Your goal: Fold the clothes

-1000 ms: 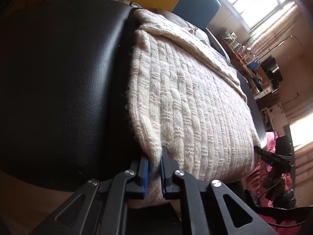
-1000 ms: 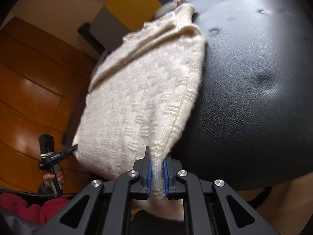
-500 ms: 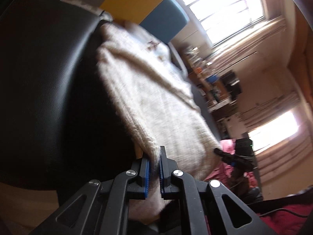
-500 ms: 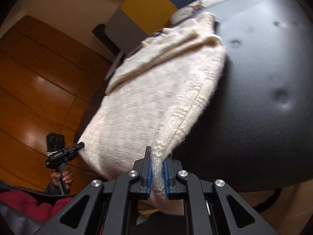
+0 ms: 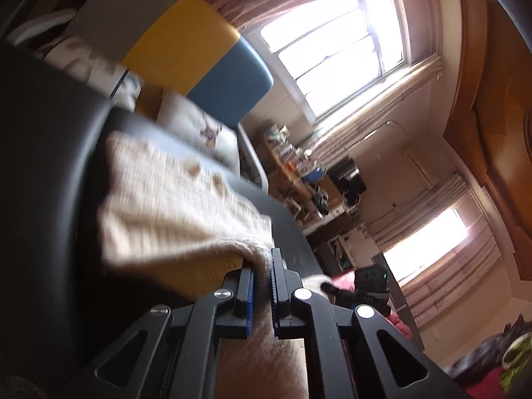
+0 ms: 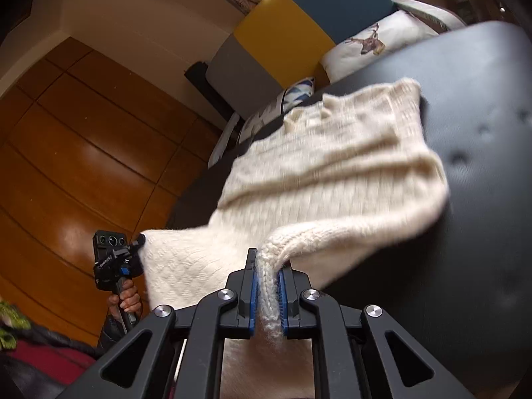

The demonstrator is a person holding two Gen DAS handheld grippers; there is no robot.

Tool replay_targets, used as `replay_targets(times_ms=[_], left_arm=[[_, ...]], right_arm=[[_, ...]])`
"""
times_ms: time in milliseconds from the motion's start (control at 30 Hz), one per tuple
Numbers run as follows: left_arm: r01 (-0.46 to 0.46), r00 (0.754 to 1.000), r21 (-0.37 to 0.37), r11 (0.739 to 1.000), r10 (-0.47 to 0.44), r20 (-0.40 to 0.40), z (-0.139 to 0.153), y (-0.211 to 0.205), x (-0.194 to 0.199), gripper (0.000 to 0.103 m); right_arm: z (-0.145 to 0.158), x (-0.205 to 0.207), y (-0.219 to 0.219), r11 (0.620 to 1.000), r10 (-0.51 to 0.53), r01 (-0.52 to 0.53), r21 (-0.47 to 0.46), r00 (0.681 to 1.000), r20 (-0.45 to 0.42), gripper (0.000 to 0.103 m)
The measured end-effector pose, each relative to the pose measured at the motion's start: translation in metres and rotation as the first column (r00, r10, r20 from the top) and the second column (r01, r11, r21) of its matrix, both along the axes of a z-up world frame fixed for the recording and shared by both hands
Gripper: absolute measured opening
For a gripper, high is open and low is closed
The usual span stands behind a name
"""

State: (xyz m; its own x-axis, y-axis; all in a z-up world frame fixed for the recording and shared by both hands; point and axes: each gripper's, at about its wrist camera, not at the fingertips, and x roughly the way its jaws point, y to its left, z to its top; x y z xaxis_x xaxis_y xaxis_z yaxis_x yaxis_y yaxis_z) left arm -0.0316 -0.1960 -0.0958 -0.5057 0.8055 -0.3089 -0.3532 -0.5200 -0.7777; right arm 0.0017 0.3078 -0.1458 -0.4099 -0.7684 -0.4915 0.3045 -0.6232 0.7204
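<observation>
Above the seat (image 6: 482, 232), grippers (image 6: 267, 292) gripping sweater (image 6: 316, 173)

Two bright windows (image 5: 335, 50) with curtains (image 5: 375, 99) light the room. Wood panelling (image 6: 66, 166) covers one wall. A yellow-and-blue headboard (image 6: 299, 23) stands behind pillows (image 6: 375, 46).

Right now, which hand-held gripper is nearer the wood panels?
Left. The left hand-held gripper holds the sweater on the side facing the wood panels; the right hand-held gripper grips it farther away.
</observation>
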Motion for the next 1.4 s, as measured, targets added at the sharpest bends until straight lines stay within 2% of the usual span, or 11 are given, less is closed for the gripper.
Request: replay_targets(times_ms=[100,233,367,400,567,833,933,1000,1100,1233,1400], left_arm=[[-0.032,0.999,0.008,0.999,0.032,-0.014,0.008,0.003,-0.044,0.006],[-0.137,0.981,0.002,0.991,0.136,0.139,-0.028,0.006,-0.139,0.006],[-0.183,0.883,-0.135,0.974,0.224,0.412,-0.121,0.015,-0.203,0.006],[-0.185,0.881,-0.089,0.979,0.205,0.427,-0.135,0.014,-0.204,0.006],[-0.157,0.906,-0.143,0.977,0.200,0.374,-0.127,0.015,-0.172,0.006],[-0.147,0.898,-0.144,0.978,0.194,0.395,-0.123,0.010,-0.079,0.006],[-0.162,0.896,-0.115,0.980,0.195,0.399,-0.121,0.004,-0.051,0.009],[-0.177,0.896,-0.100,0.979,0.203,0.394,-0.116,0.001,-0.037,0.014],[-0.192,0.903,-0.054,0.980,0.198,0.381,-0.111,-0.004,-0.018,0.021],[-0.175,0.906,0.015,0.984,0.155,0.394,-0.117,-0.004,0.006,0.023],[-0.179,0.898,0.117,0.977,0.114,0.425,-0.125,-0.002,0.013,0.028]], right_arm=[[0.006,-0.034,0.003,1.000,-0.026,0.026,-0.014,1.000,-0.003,0.011],[-0.004,-0.101,0.010,0.995,-0.096,0.096,-0.005,0.995,0.027,0.011],[-0.048,-0.167,0.017,0.984,-0.175,0.166,0.069,0.974,0.146,0.011],[-0.061,-0.180,0.019,0.981,-0.187,0.174,0.088,0.965,0.181,0.009],[-0.071,-0.181,0.023,0.985,-0.163,0.150,0.084,0.971,0.175,0.008],[-0.066,-0.108,0.027,0.992,-0.119,0.106,0.069,0.969,0.217,0.008],[-0.063,-0.081,0.029,0.994,-0.103,0.110,-0.017,0.966,0.237,0.022],[-0.059,-0.063,0.031,0.990,-0.098,0.119,-0.072,0.965,0.241,0.051],[-0.049,-0.037,0.033,0.981,-0.096,0.132,-0.141,0.967,0.234,0.074],[-0.040,-0.007,0.025,0.982,-0.052,0.090,-0.166,0.974,0.221,0.080],[-0.047,0.000,-0.010,0.999,-0.009,0.014,-0.029,0.982,0.187,0.075]])
